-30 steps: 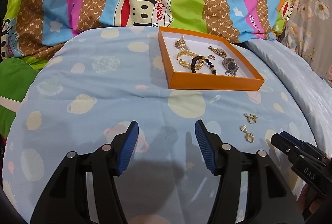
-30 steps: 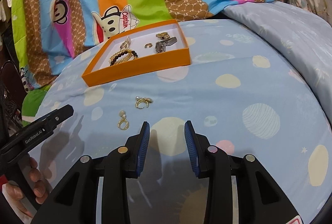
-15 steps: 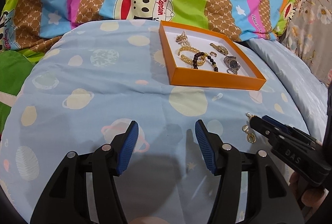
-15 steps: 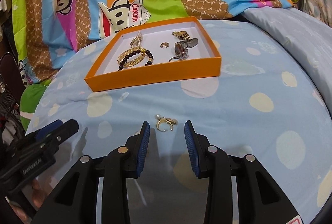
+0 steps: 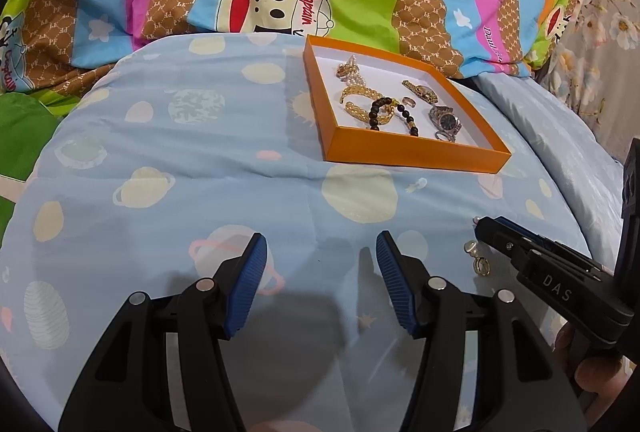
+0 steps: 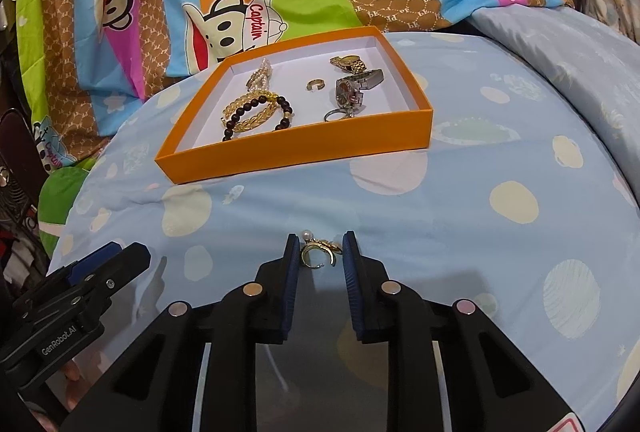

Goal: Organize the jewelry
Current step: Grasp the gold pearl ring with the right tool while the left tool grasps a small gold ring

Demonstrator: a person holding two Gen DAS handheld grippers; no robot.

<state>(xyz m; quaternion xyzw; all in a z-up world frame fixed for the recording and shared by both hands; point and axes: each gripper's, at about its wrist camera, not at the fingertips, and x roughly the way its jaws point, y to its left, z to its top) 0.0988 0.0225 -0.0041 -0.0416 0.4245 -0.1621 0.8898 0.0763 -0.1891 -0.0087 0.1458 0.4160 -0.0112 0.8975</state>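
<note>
Two gold pearl-tipped earrings lie on the blue planet-print sheet [image 6: 460,200]: one [image 6: 318,252] sits between the right gripper's [image 6: 319,246] parted fingers, untouched; another [image 5: 478,258] sits beside them. The left gripper [image 5: 320,256] gapes empty. The orange cardboard tray [image 6: 304,148] holds two watches.

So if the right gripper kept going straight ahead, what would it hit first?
The gold ring, already between the open right gripper's fingers. Beyond it, bare sheet, then likely the orange box's near wall, though depth is unclear.

A gold pearl-tipped ring [image 6: 318,251] lies flat on the bed, another gold earring [image 5: 478,259] beside it. The orange tray [image 6: 304,148] holds bracelets [image 6: 256,112], watches [image 6: 352,90] and a small ring [image 6: 314,84].
</note>
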